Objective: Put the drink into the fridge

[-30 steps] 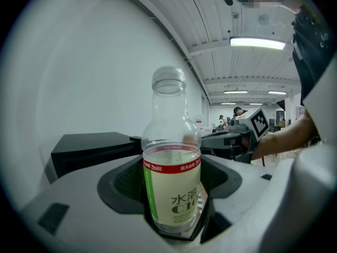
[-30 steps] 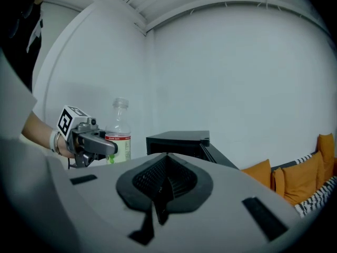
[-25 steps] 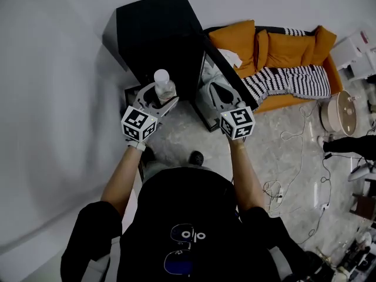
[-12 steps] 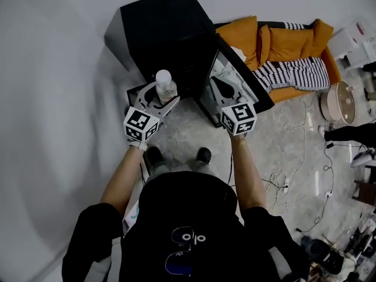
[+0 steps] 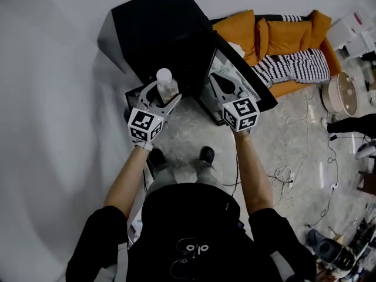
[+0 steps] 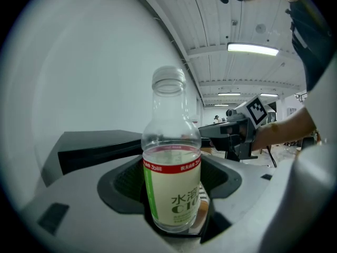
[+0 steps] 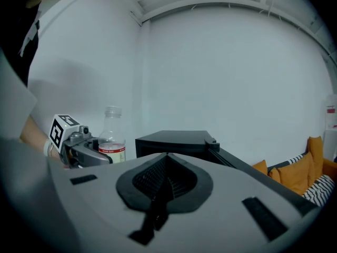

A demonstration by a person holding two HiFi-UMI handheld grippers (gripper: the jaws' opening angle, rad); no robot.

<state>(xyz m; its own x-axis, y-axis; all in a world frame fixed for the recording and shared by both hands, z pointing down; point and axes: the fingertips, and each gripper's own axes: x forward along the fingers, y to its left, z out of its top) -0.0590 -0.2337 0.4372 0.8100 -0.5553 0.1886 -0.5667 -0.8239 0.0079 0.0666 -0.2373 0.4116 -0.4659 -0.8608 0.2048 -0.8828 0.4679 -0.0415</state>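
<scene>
My left gripper (image 5: 164, 94) is clamped on the drink bottle (image 6: 171, 186), which stands upright between its jaws, neck up. The black fridge (image 5: 154, 25) lies straight ahead of the bottle and just beyond it, with its door (image 5: 256, 90) swung open toward the right. My right gripper (image 5: 216, 79) has its jaws together on nothing and hangs beside that door (nearer to it than the left is), so I judge the carry is the left's alone: forward into the opening, bottle kept vertical
</scene>
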